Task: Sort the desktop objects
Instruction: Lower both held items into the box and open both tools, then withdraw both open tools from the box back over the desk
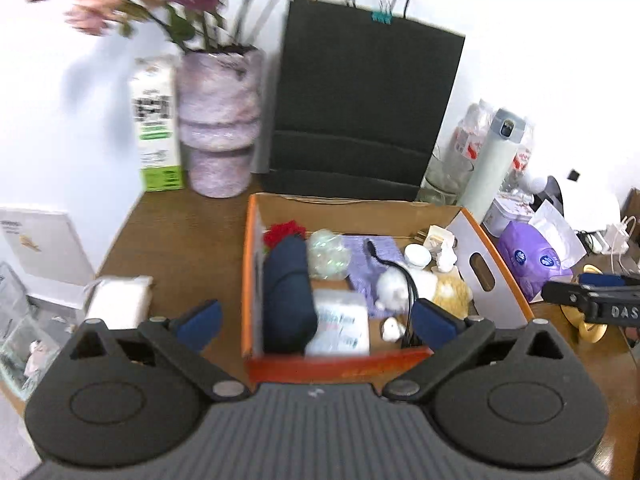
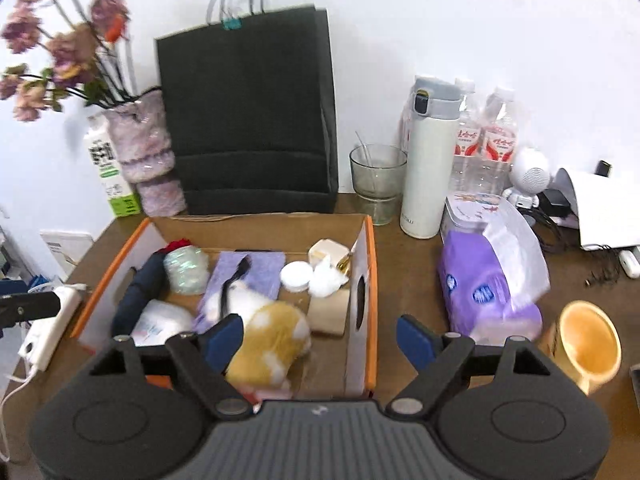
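Observation:
An orange-edged cardboard box stands mid-desk. It holds a navy folded umbrella, a yellow-and-white plush toy, a tissue pack, a purple cloth, a black cable and small white items. My left gripper is open and empty above the box's near edge. My right gripper is open and empty over the box's right half. Its arm shows at the right of the left wrist view.
A black paper bag, a flower vase and a milk carton stand behind the box. A glass, thermos, water bottles, purple tissue pack and yellow mug sit right. A white power strip lies left.

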The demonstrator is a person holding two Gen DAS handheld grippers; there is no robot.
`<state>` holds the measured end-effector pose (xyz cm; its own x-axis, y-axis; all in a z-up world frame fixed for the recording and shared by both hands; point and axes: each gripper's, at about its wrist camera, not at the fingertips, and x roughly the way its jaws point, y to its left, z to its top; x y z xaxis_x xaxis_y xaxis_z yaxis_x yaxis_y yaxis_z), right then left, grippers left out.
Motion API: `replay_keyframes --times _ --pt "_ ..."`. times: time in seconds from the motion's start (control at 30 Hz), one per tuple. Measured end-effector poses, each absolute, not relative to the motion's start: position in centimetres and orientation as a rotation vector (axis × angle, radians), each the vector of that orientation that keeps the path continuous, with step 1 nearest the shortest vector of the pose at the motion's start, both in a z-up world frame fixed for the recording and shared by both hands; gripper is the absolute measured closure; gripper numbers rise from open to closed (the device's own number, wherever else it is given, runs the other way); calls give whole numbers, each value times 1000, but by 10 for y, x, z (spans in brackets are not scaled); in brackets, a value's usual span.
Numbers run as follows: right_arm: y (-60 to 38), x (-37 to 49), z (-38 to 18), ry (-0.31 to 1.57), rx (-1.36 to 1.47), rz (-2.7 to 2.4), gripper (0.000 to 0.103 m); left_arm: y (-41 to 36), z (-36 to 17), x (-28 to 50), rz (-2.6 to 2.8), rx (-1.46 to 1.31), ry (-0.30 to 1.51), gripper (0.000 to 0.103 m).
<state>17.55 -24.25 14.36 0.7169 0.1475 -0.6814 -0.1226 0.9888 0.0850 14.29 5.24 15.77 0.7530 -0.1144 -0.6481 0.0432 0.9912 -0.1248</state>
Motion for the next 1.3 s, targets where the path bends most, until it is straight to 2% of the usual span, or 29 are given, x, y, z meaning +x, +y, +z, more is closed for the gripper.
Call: replay_keyframes --times 0.2,0.33,0.4,0.47,0.53,0.73,1.03,1.3 --pt "-229 62 112 644 24 197 13 38 108 11 -121 -181 574 0" --pt "-220 -13 79 599 10 222 13 13 70 -65 -21 -126 488 0" --pt "-220 -59 66 517 51 201 17 4 55 -105 26 -96 433 0" --pt "-224 -121 51 397 109 149 15 -4 40 -145 35 -61 385 0" --pt "-225 -156 39 387 115 189 15 -13 33 -168 27 -9 355 0" --pt "-210 -163 32 432 74 234 17 -25 42 -170 -3 32 293 0" --pt "-219 -158 24 448 103 209 17 -30 24 -163 -45 16 365 0" --pt "-224 -125 22 481 70 162 19 -39 20 -112 -148 30 455 0"
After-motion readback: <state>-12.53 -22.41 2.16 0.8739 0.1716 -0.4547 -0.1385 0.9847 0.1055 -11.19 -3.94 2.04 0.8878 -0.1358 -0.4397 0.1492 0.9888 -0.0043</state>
